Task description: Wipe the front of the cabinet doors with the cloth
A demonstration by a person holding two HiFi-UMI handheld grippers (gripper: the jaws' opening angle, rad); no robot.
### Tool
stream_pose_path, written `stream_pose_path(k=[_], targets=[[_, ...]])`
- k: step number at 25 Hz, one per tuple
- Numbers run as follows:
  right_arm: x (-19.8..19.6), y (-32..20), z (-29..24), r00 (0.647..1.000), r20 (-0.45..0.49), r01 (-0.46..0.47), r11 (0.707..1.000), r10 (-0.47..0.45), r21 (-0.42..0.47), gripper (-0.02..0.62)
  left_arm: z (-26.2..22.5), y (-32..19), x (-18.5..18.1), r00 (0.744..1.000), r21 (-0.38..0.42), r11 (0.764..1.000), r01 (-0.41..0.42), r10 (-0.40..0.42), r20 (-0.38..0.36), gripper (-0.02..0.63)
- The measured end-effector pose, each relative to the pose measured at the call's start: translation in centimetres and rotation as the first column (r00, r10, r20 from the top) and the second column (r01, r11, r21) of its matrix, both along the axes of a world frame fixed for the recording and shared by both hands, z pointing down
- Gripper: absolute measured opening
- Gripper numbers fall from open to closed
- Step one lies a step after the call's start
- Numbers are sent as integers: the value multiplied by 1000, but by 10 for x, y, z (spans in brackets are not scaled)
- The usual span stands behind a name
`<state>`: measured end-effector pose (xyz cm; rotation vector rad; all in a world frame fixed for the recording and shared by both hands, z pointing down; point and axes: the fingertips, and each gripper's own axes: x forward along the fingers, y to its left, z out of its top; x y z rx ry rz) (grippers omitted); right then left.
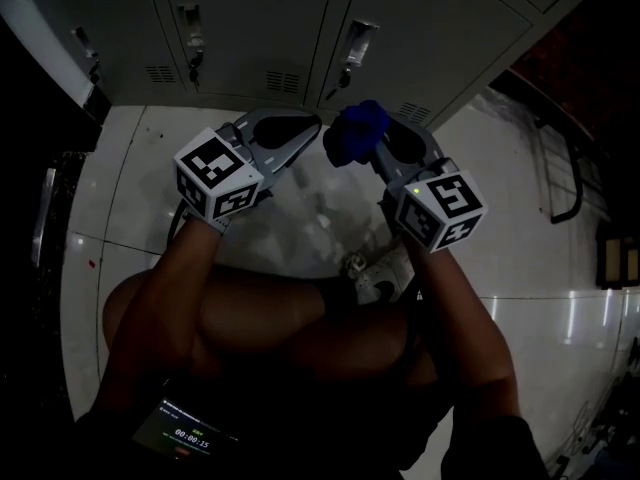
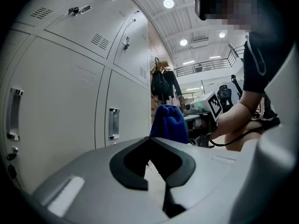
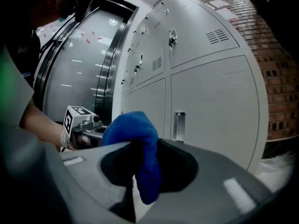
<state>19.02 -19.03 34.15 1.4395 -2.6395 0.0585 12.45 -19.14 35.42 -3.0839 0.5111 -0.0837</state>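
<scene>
A crumpled blue cloth point(image 1: 360, 128) sticks up from my right gripper point(image 1: 352, 150), whose jaws are shut on it; in the right gripper view the cloth point(image 3: 140, 143) hangs down between them. My left gripper point(image 1: 310, 128) is level with it, just to its left, shut and holding nothing. From the left gripper view the cloth point(image 2: 168, 122) shows just past the closed tips point(image 2: 150, 140). The grey cabinet doors point(image 1: 270, 18) stand a short way ahead of both grippers, with recessed handles point(image 1: 357, 43) and vent slots. Neither gripper nor the cloth touches a door point(image 3: 215, 101).
I crouch on a glossy white tiled floor point(image 1: 540, 258), knees and a shoe point(image 1: 375, 273) below the grippers. A black metal frame point(image 1: 565, 168) stands at the right, and a dark edge runs down the left. A brick wall point(image 3: 275, 78) lies beyond the cabinets.
</scene>
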Motion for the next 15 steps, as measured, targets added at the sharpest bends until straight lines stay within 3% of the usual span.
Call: stream_pose_path(k=[15], targets=[[11,-5,16,999,35,-17,998,20,-62,78,4,3,1,1000,-15,1000,-23,23,6,5]])
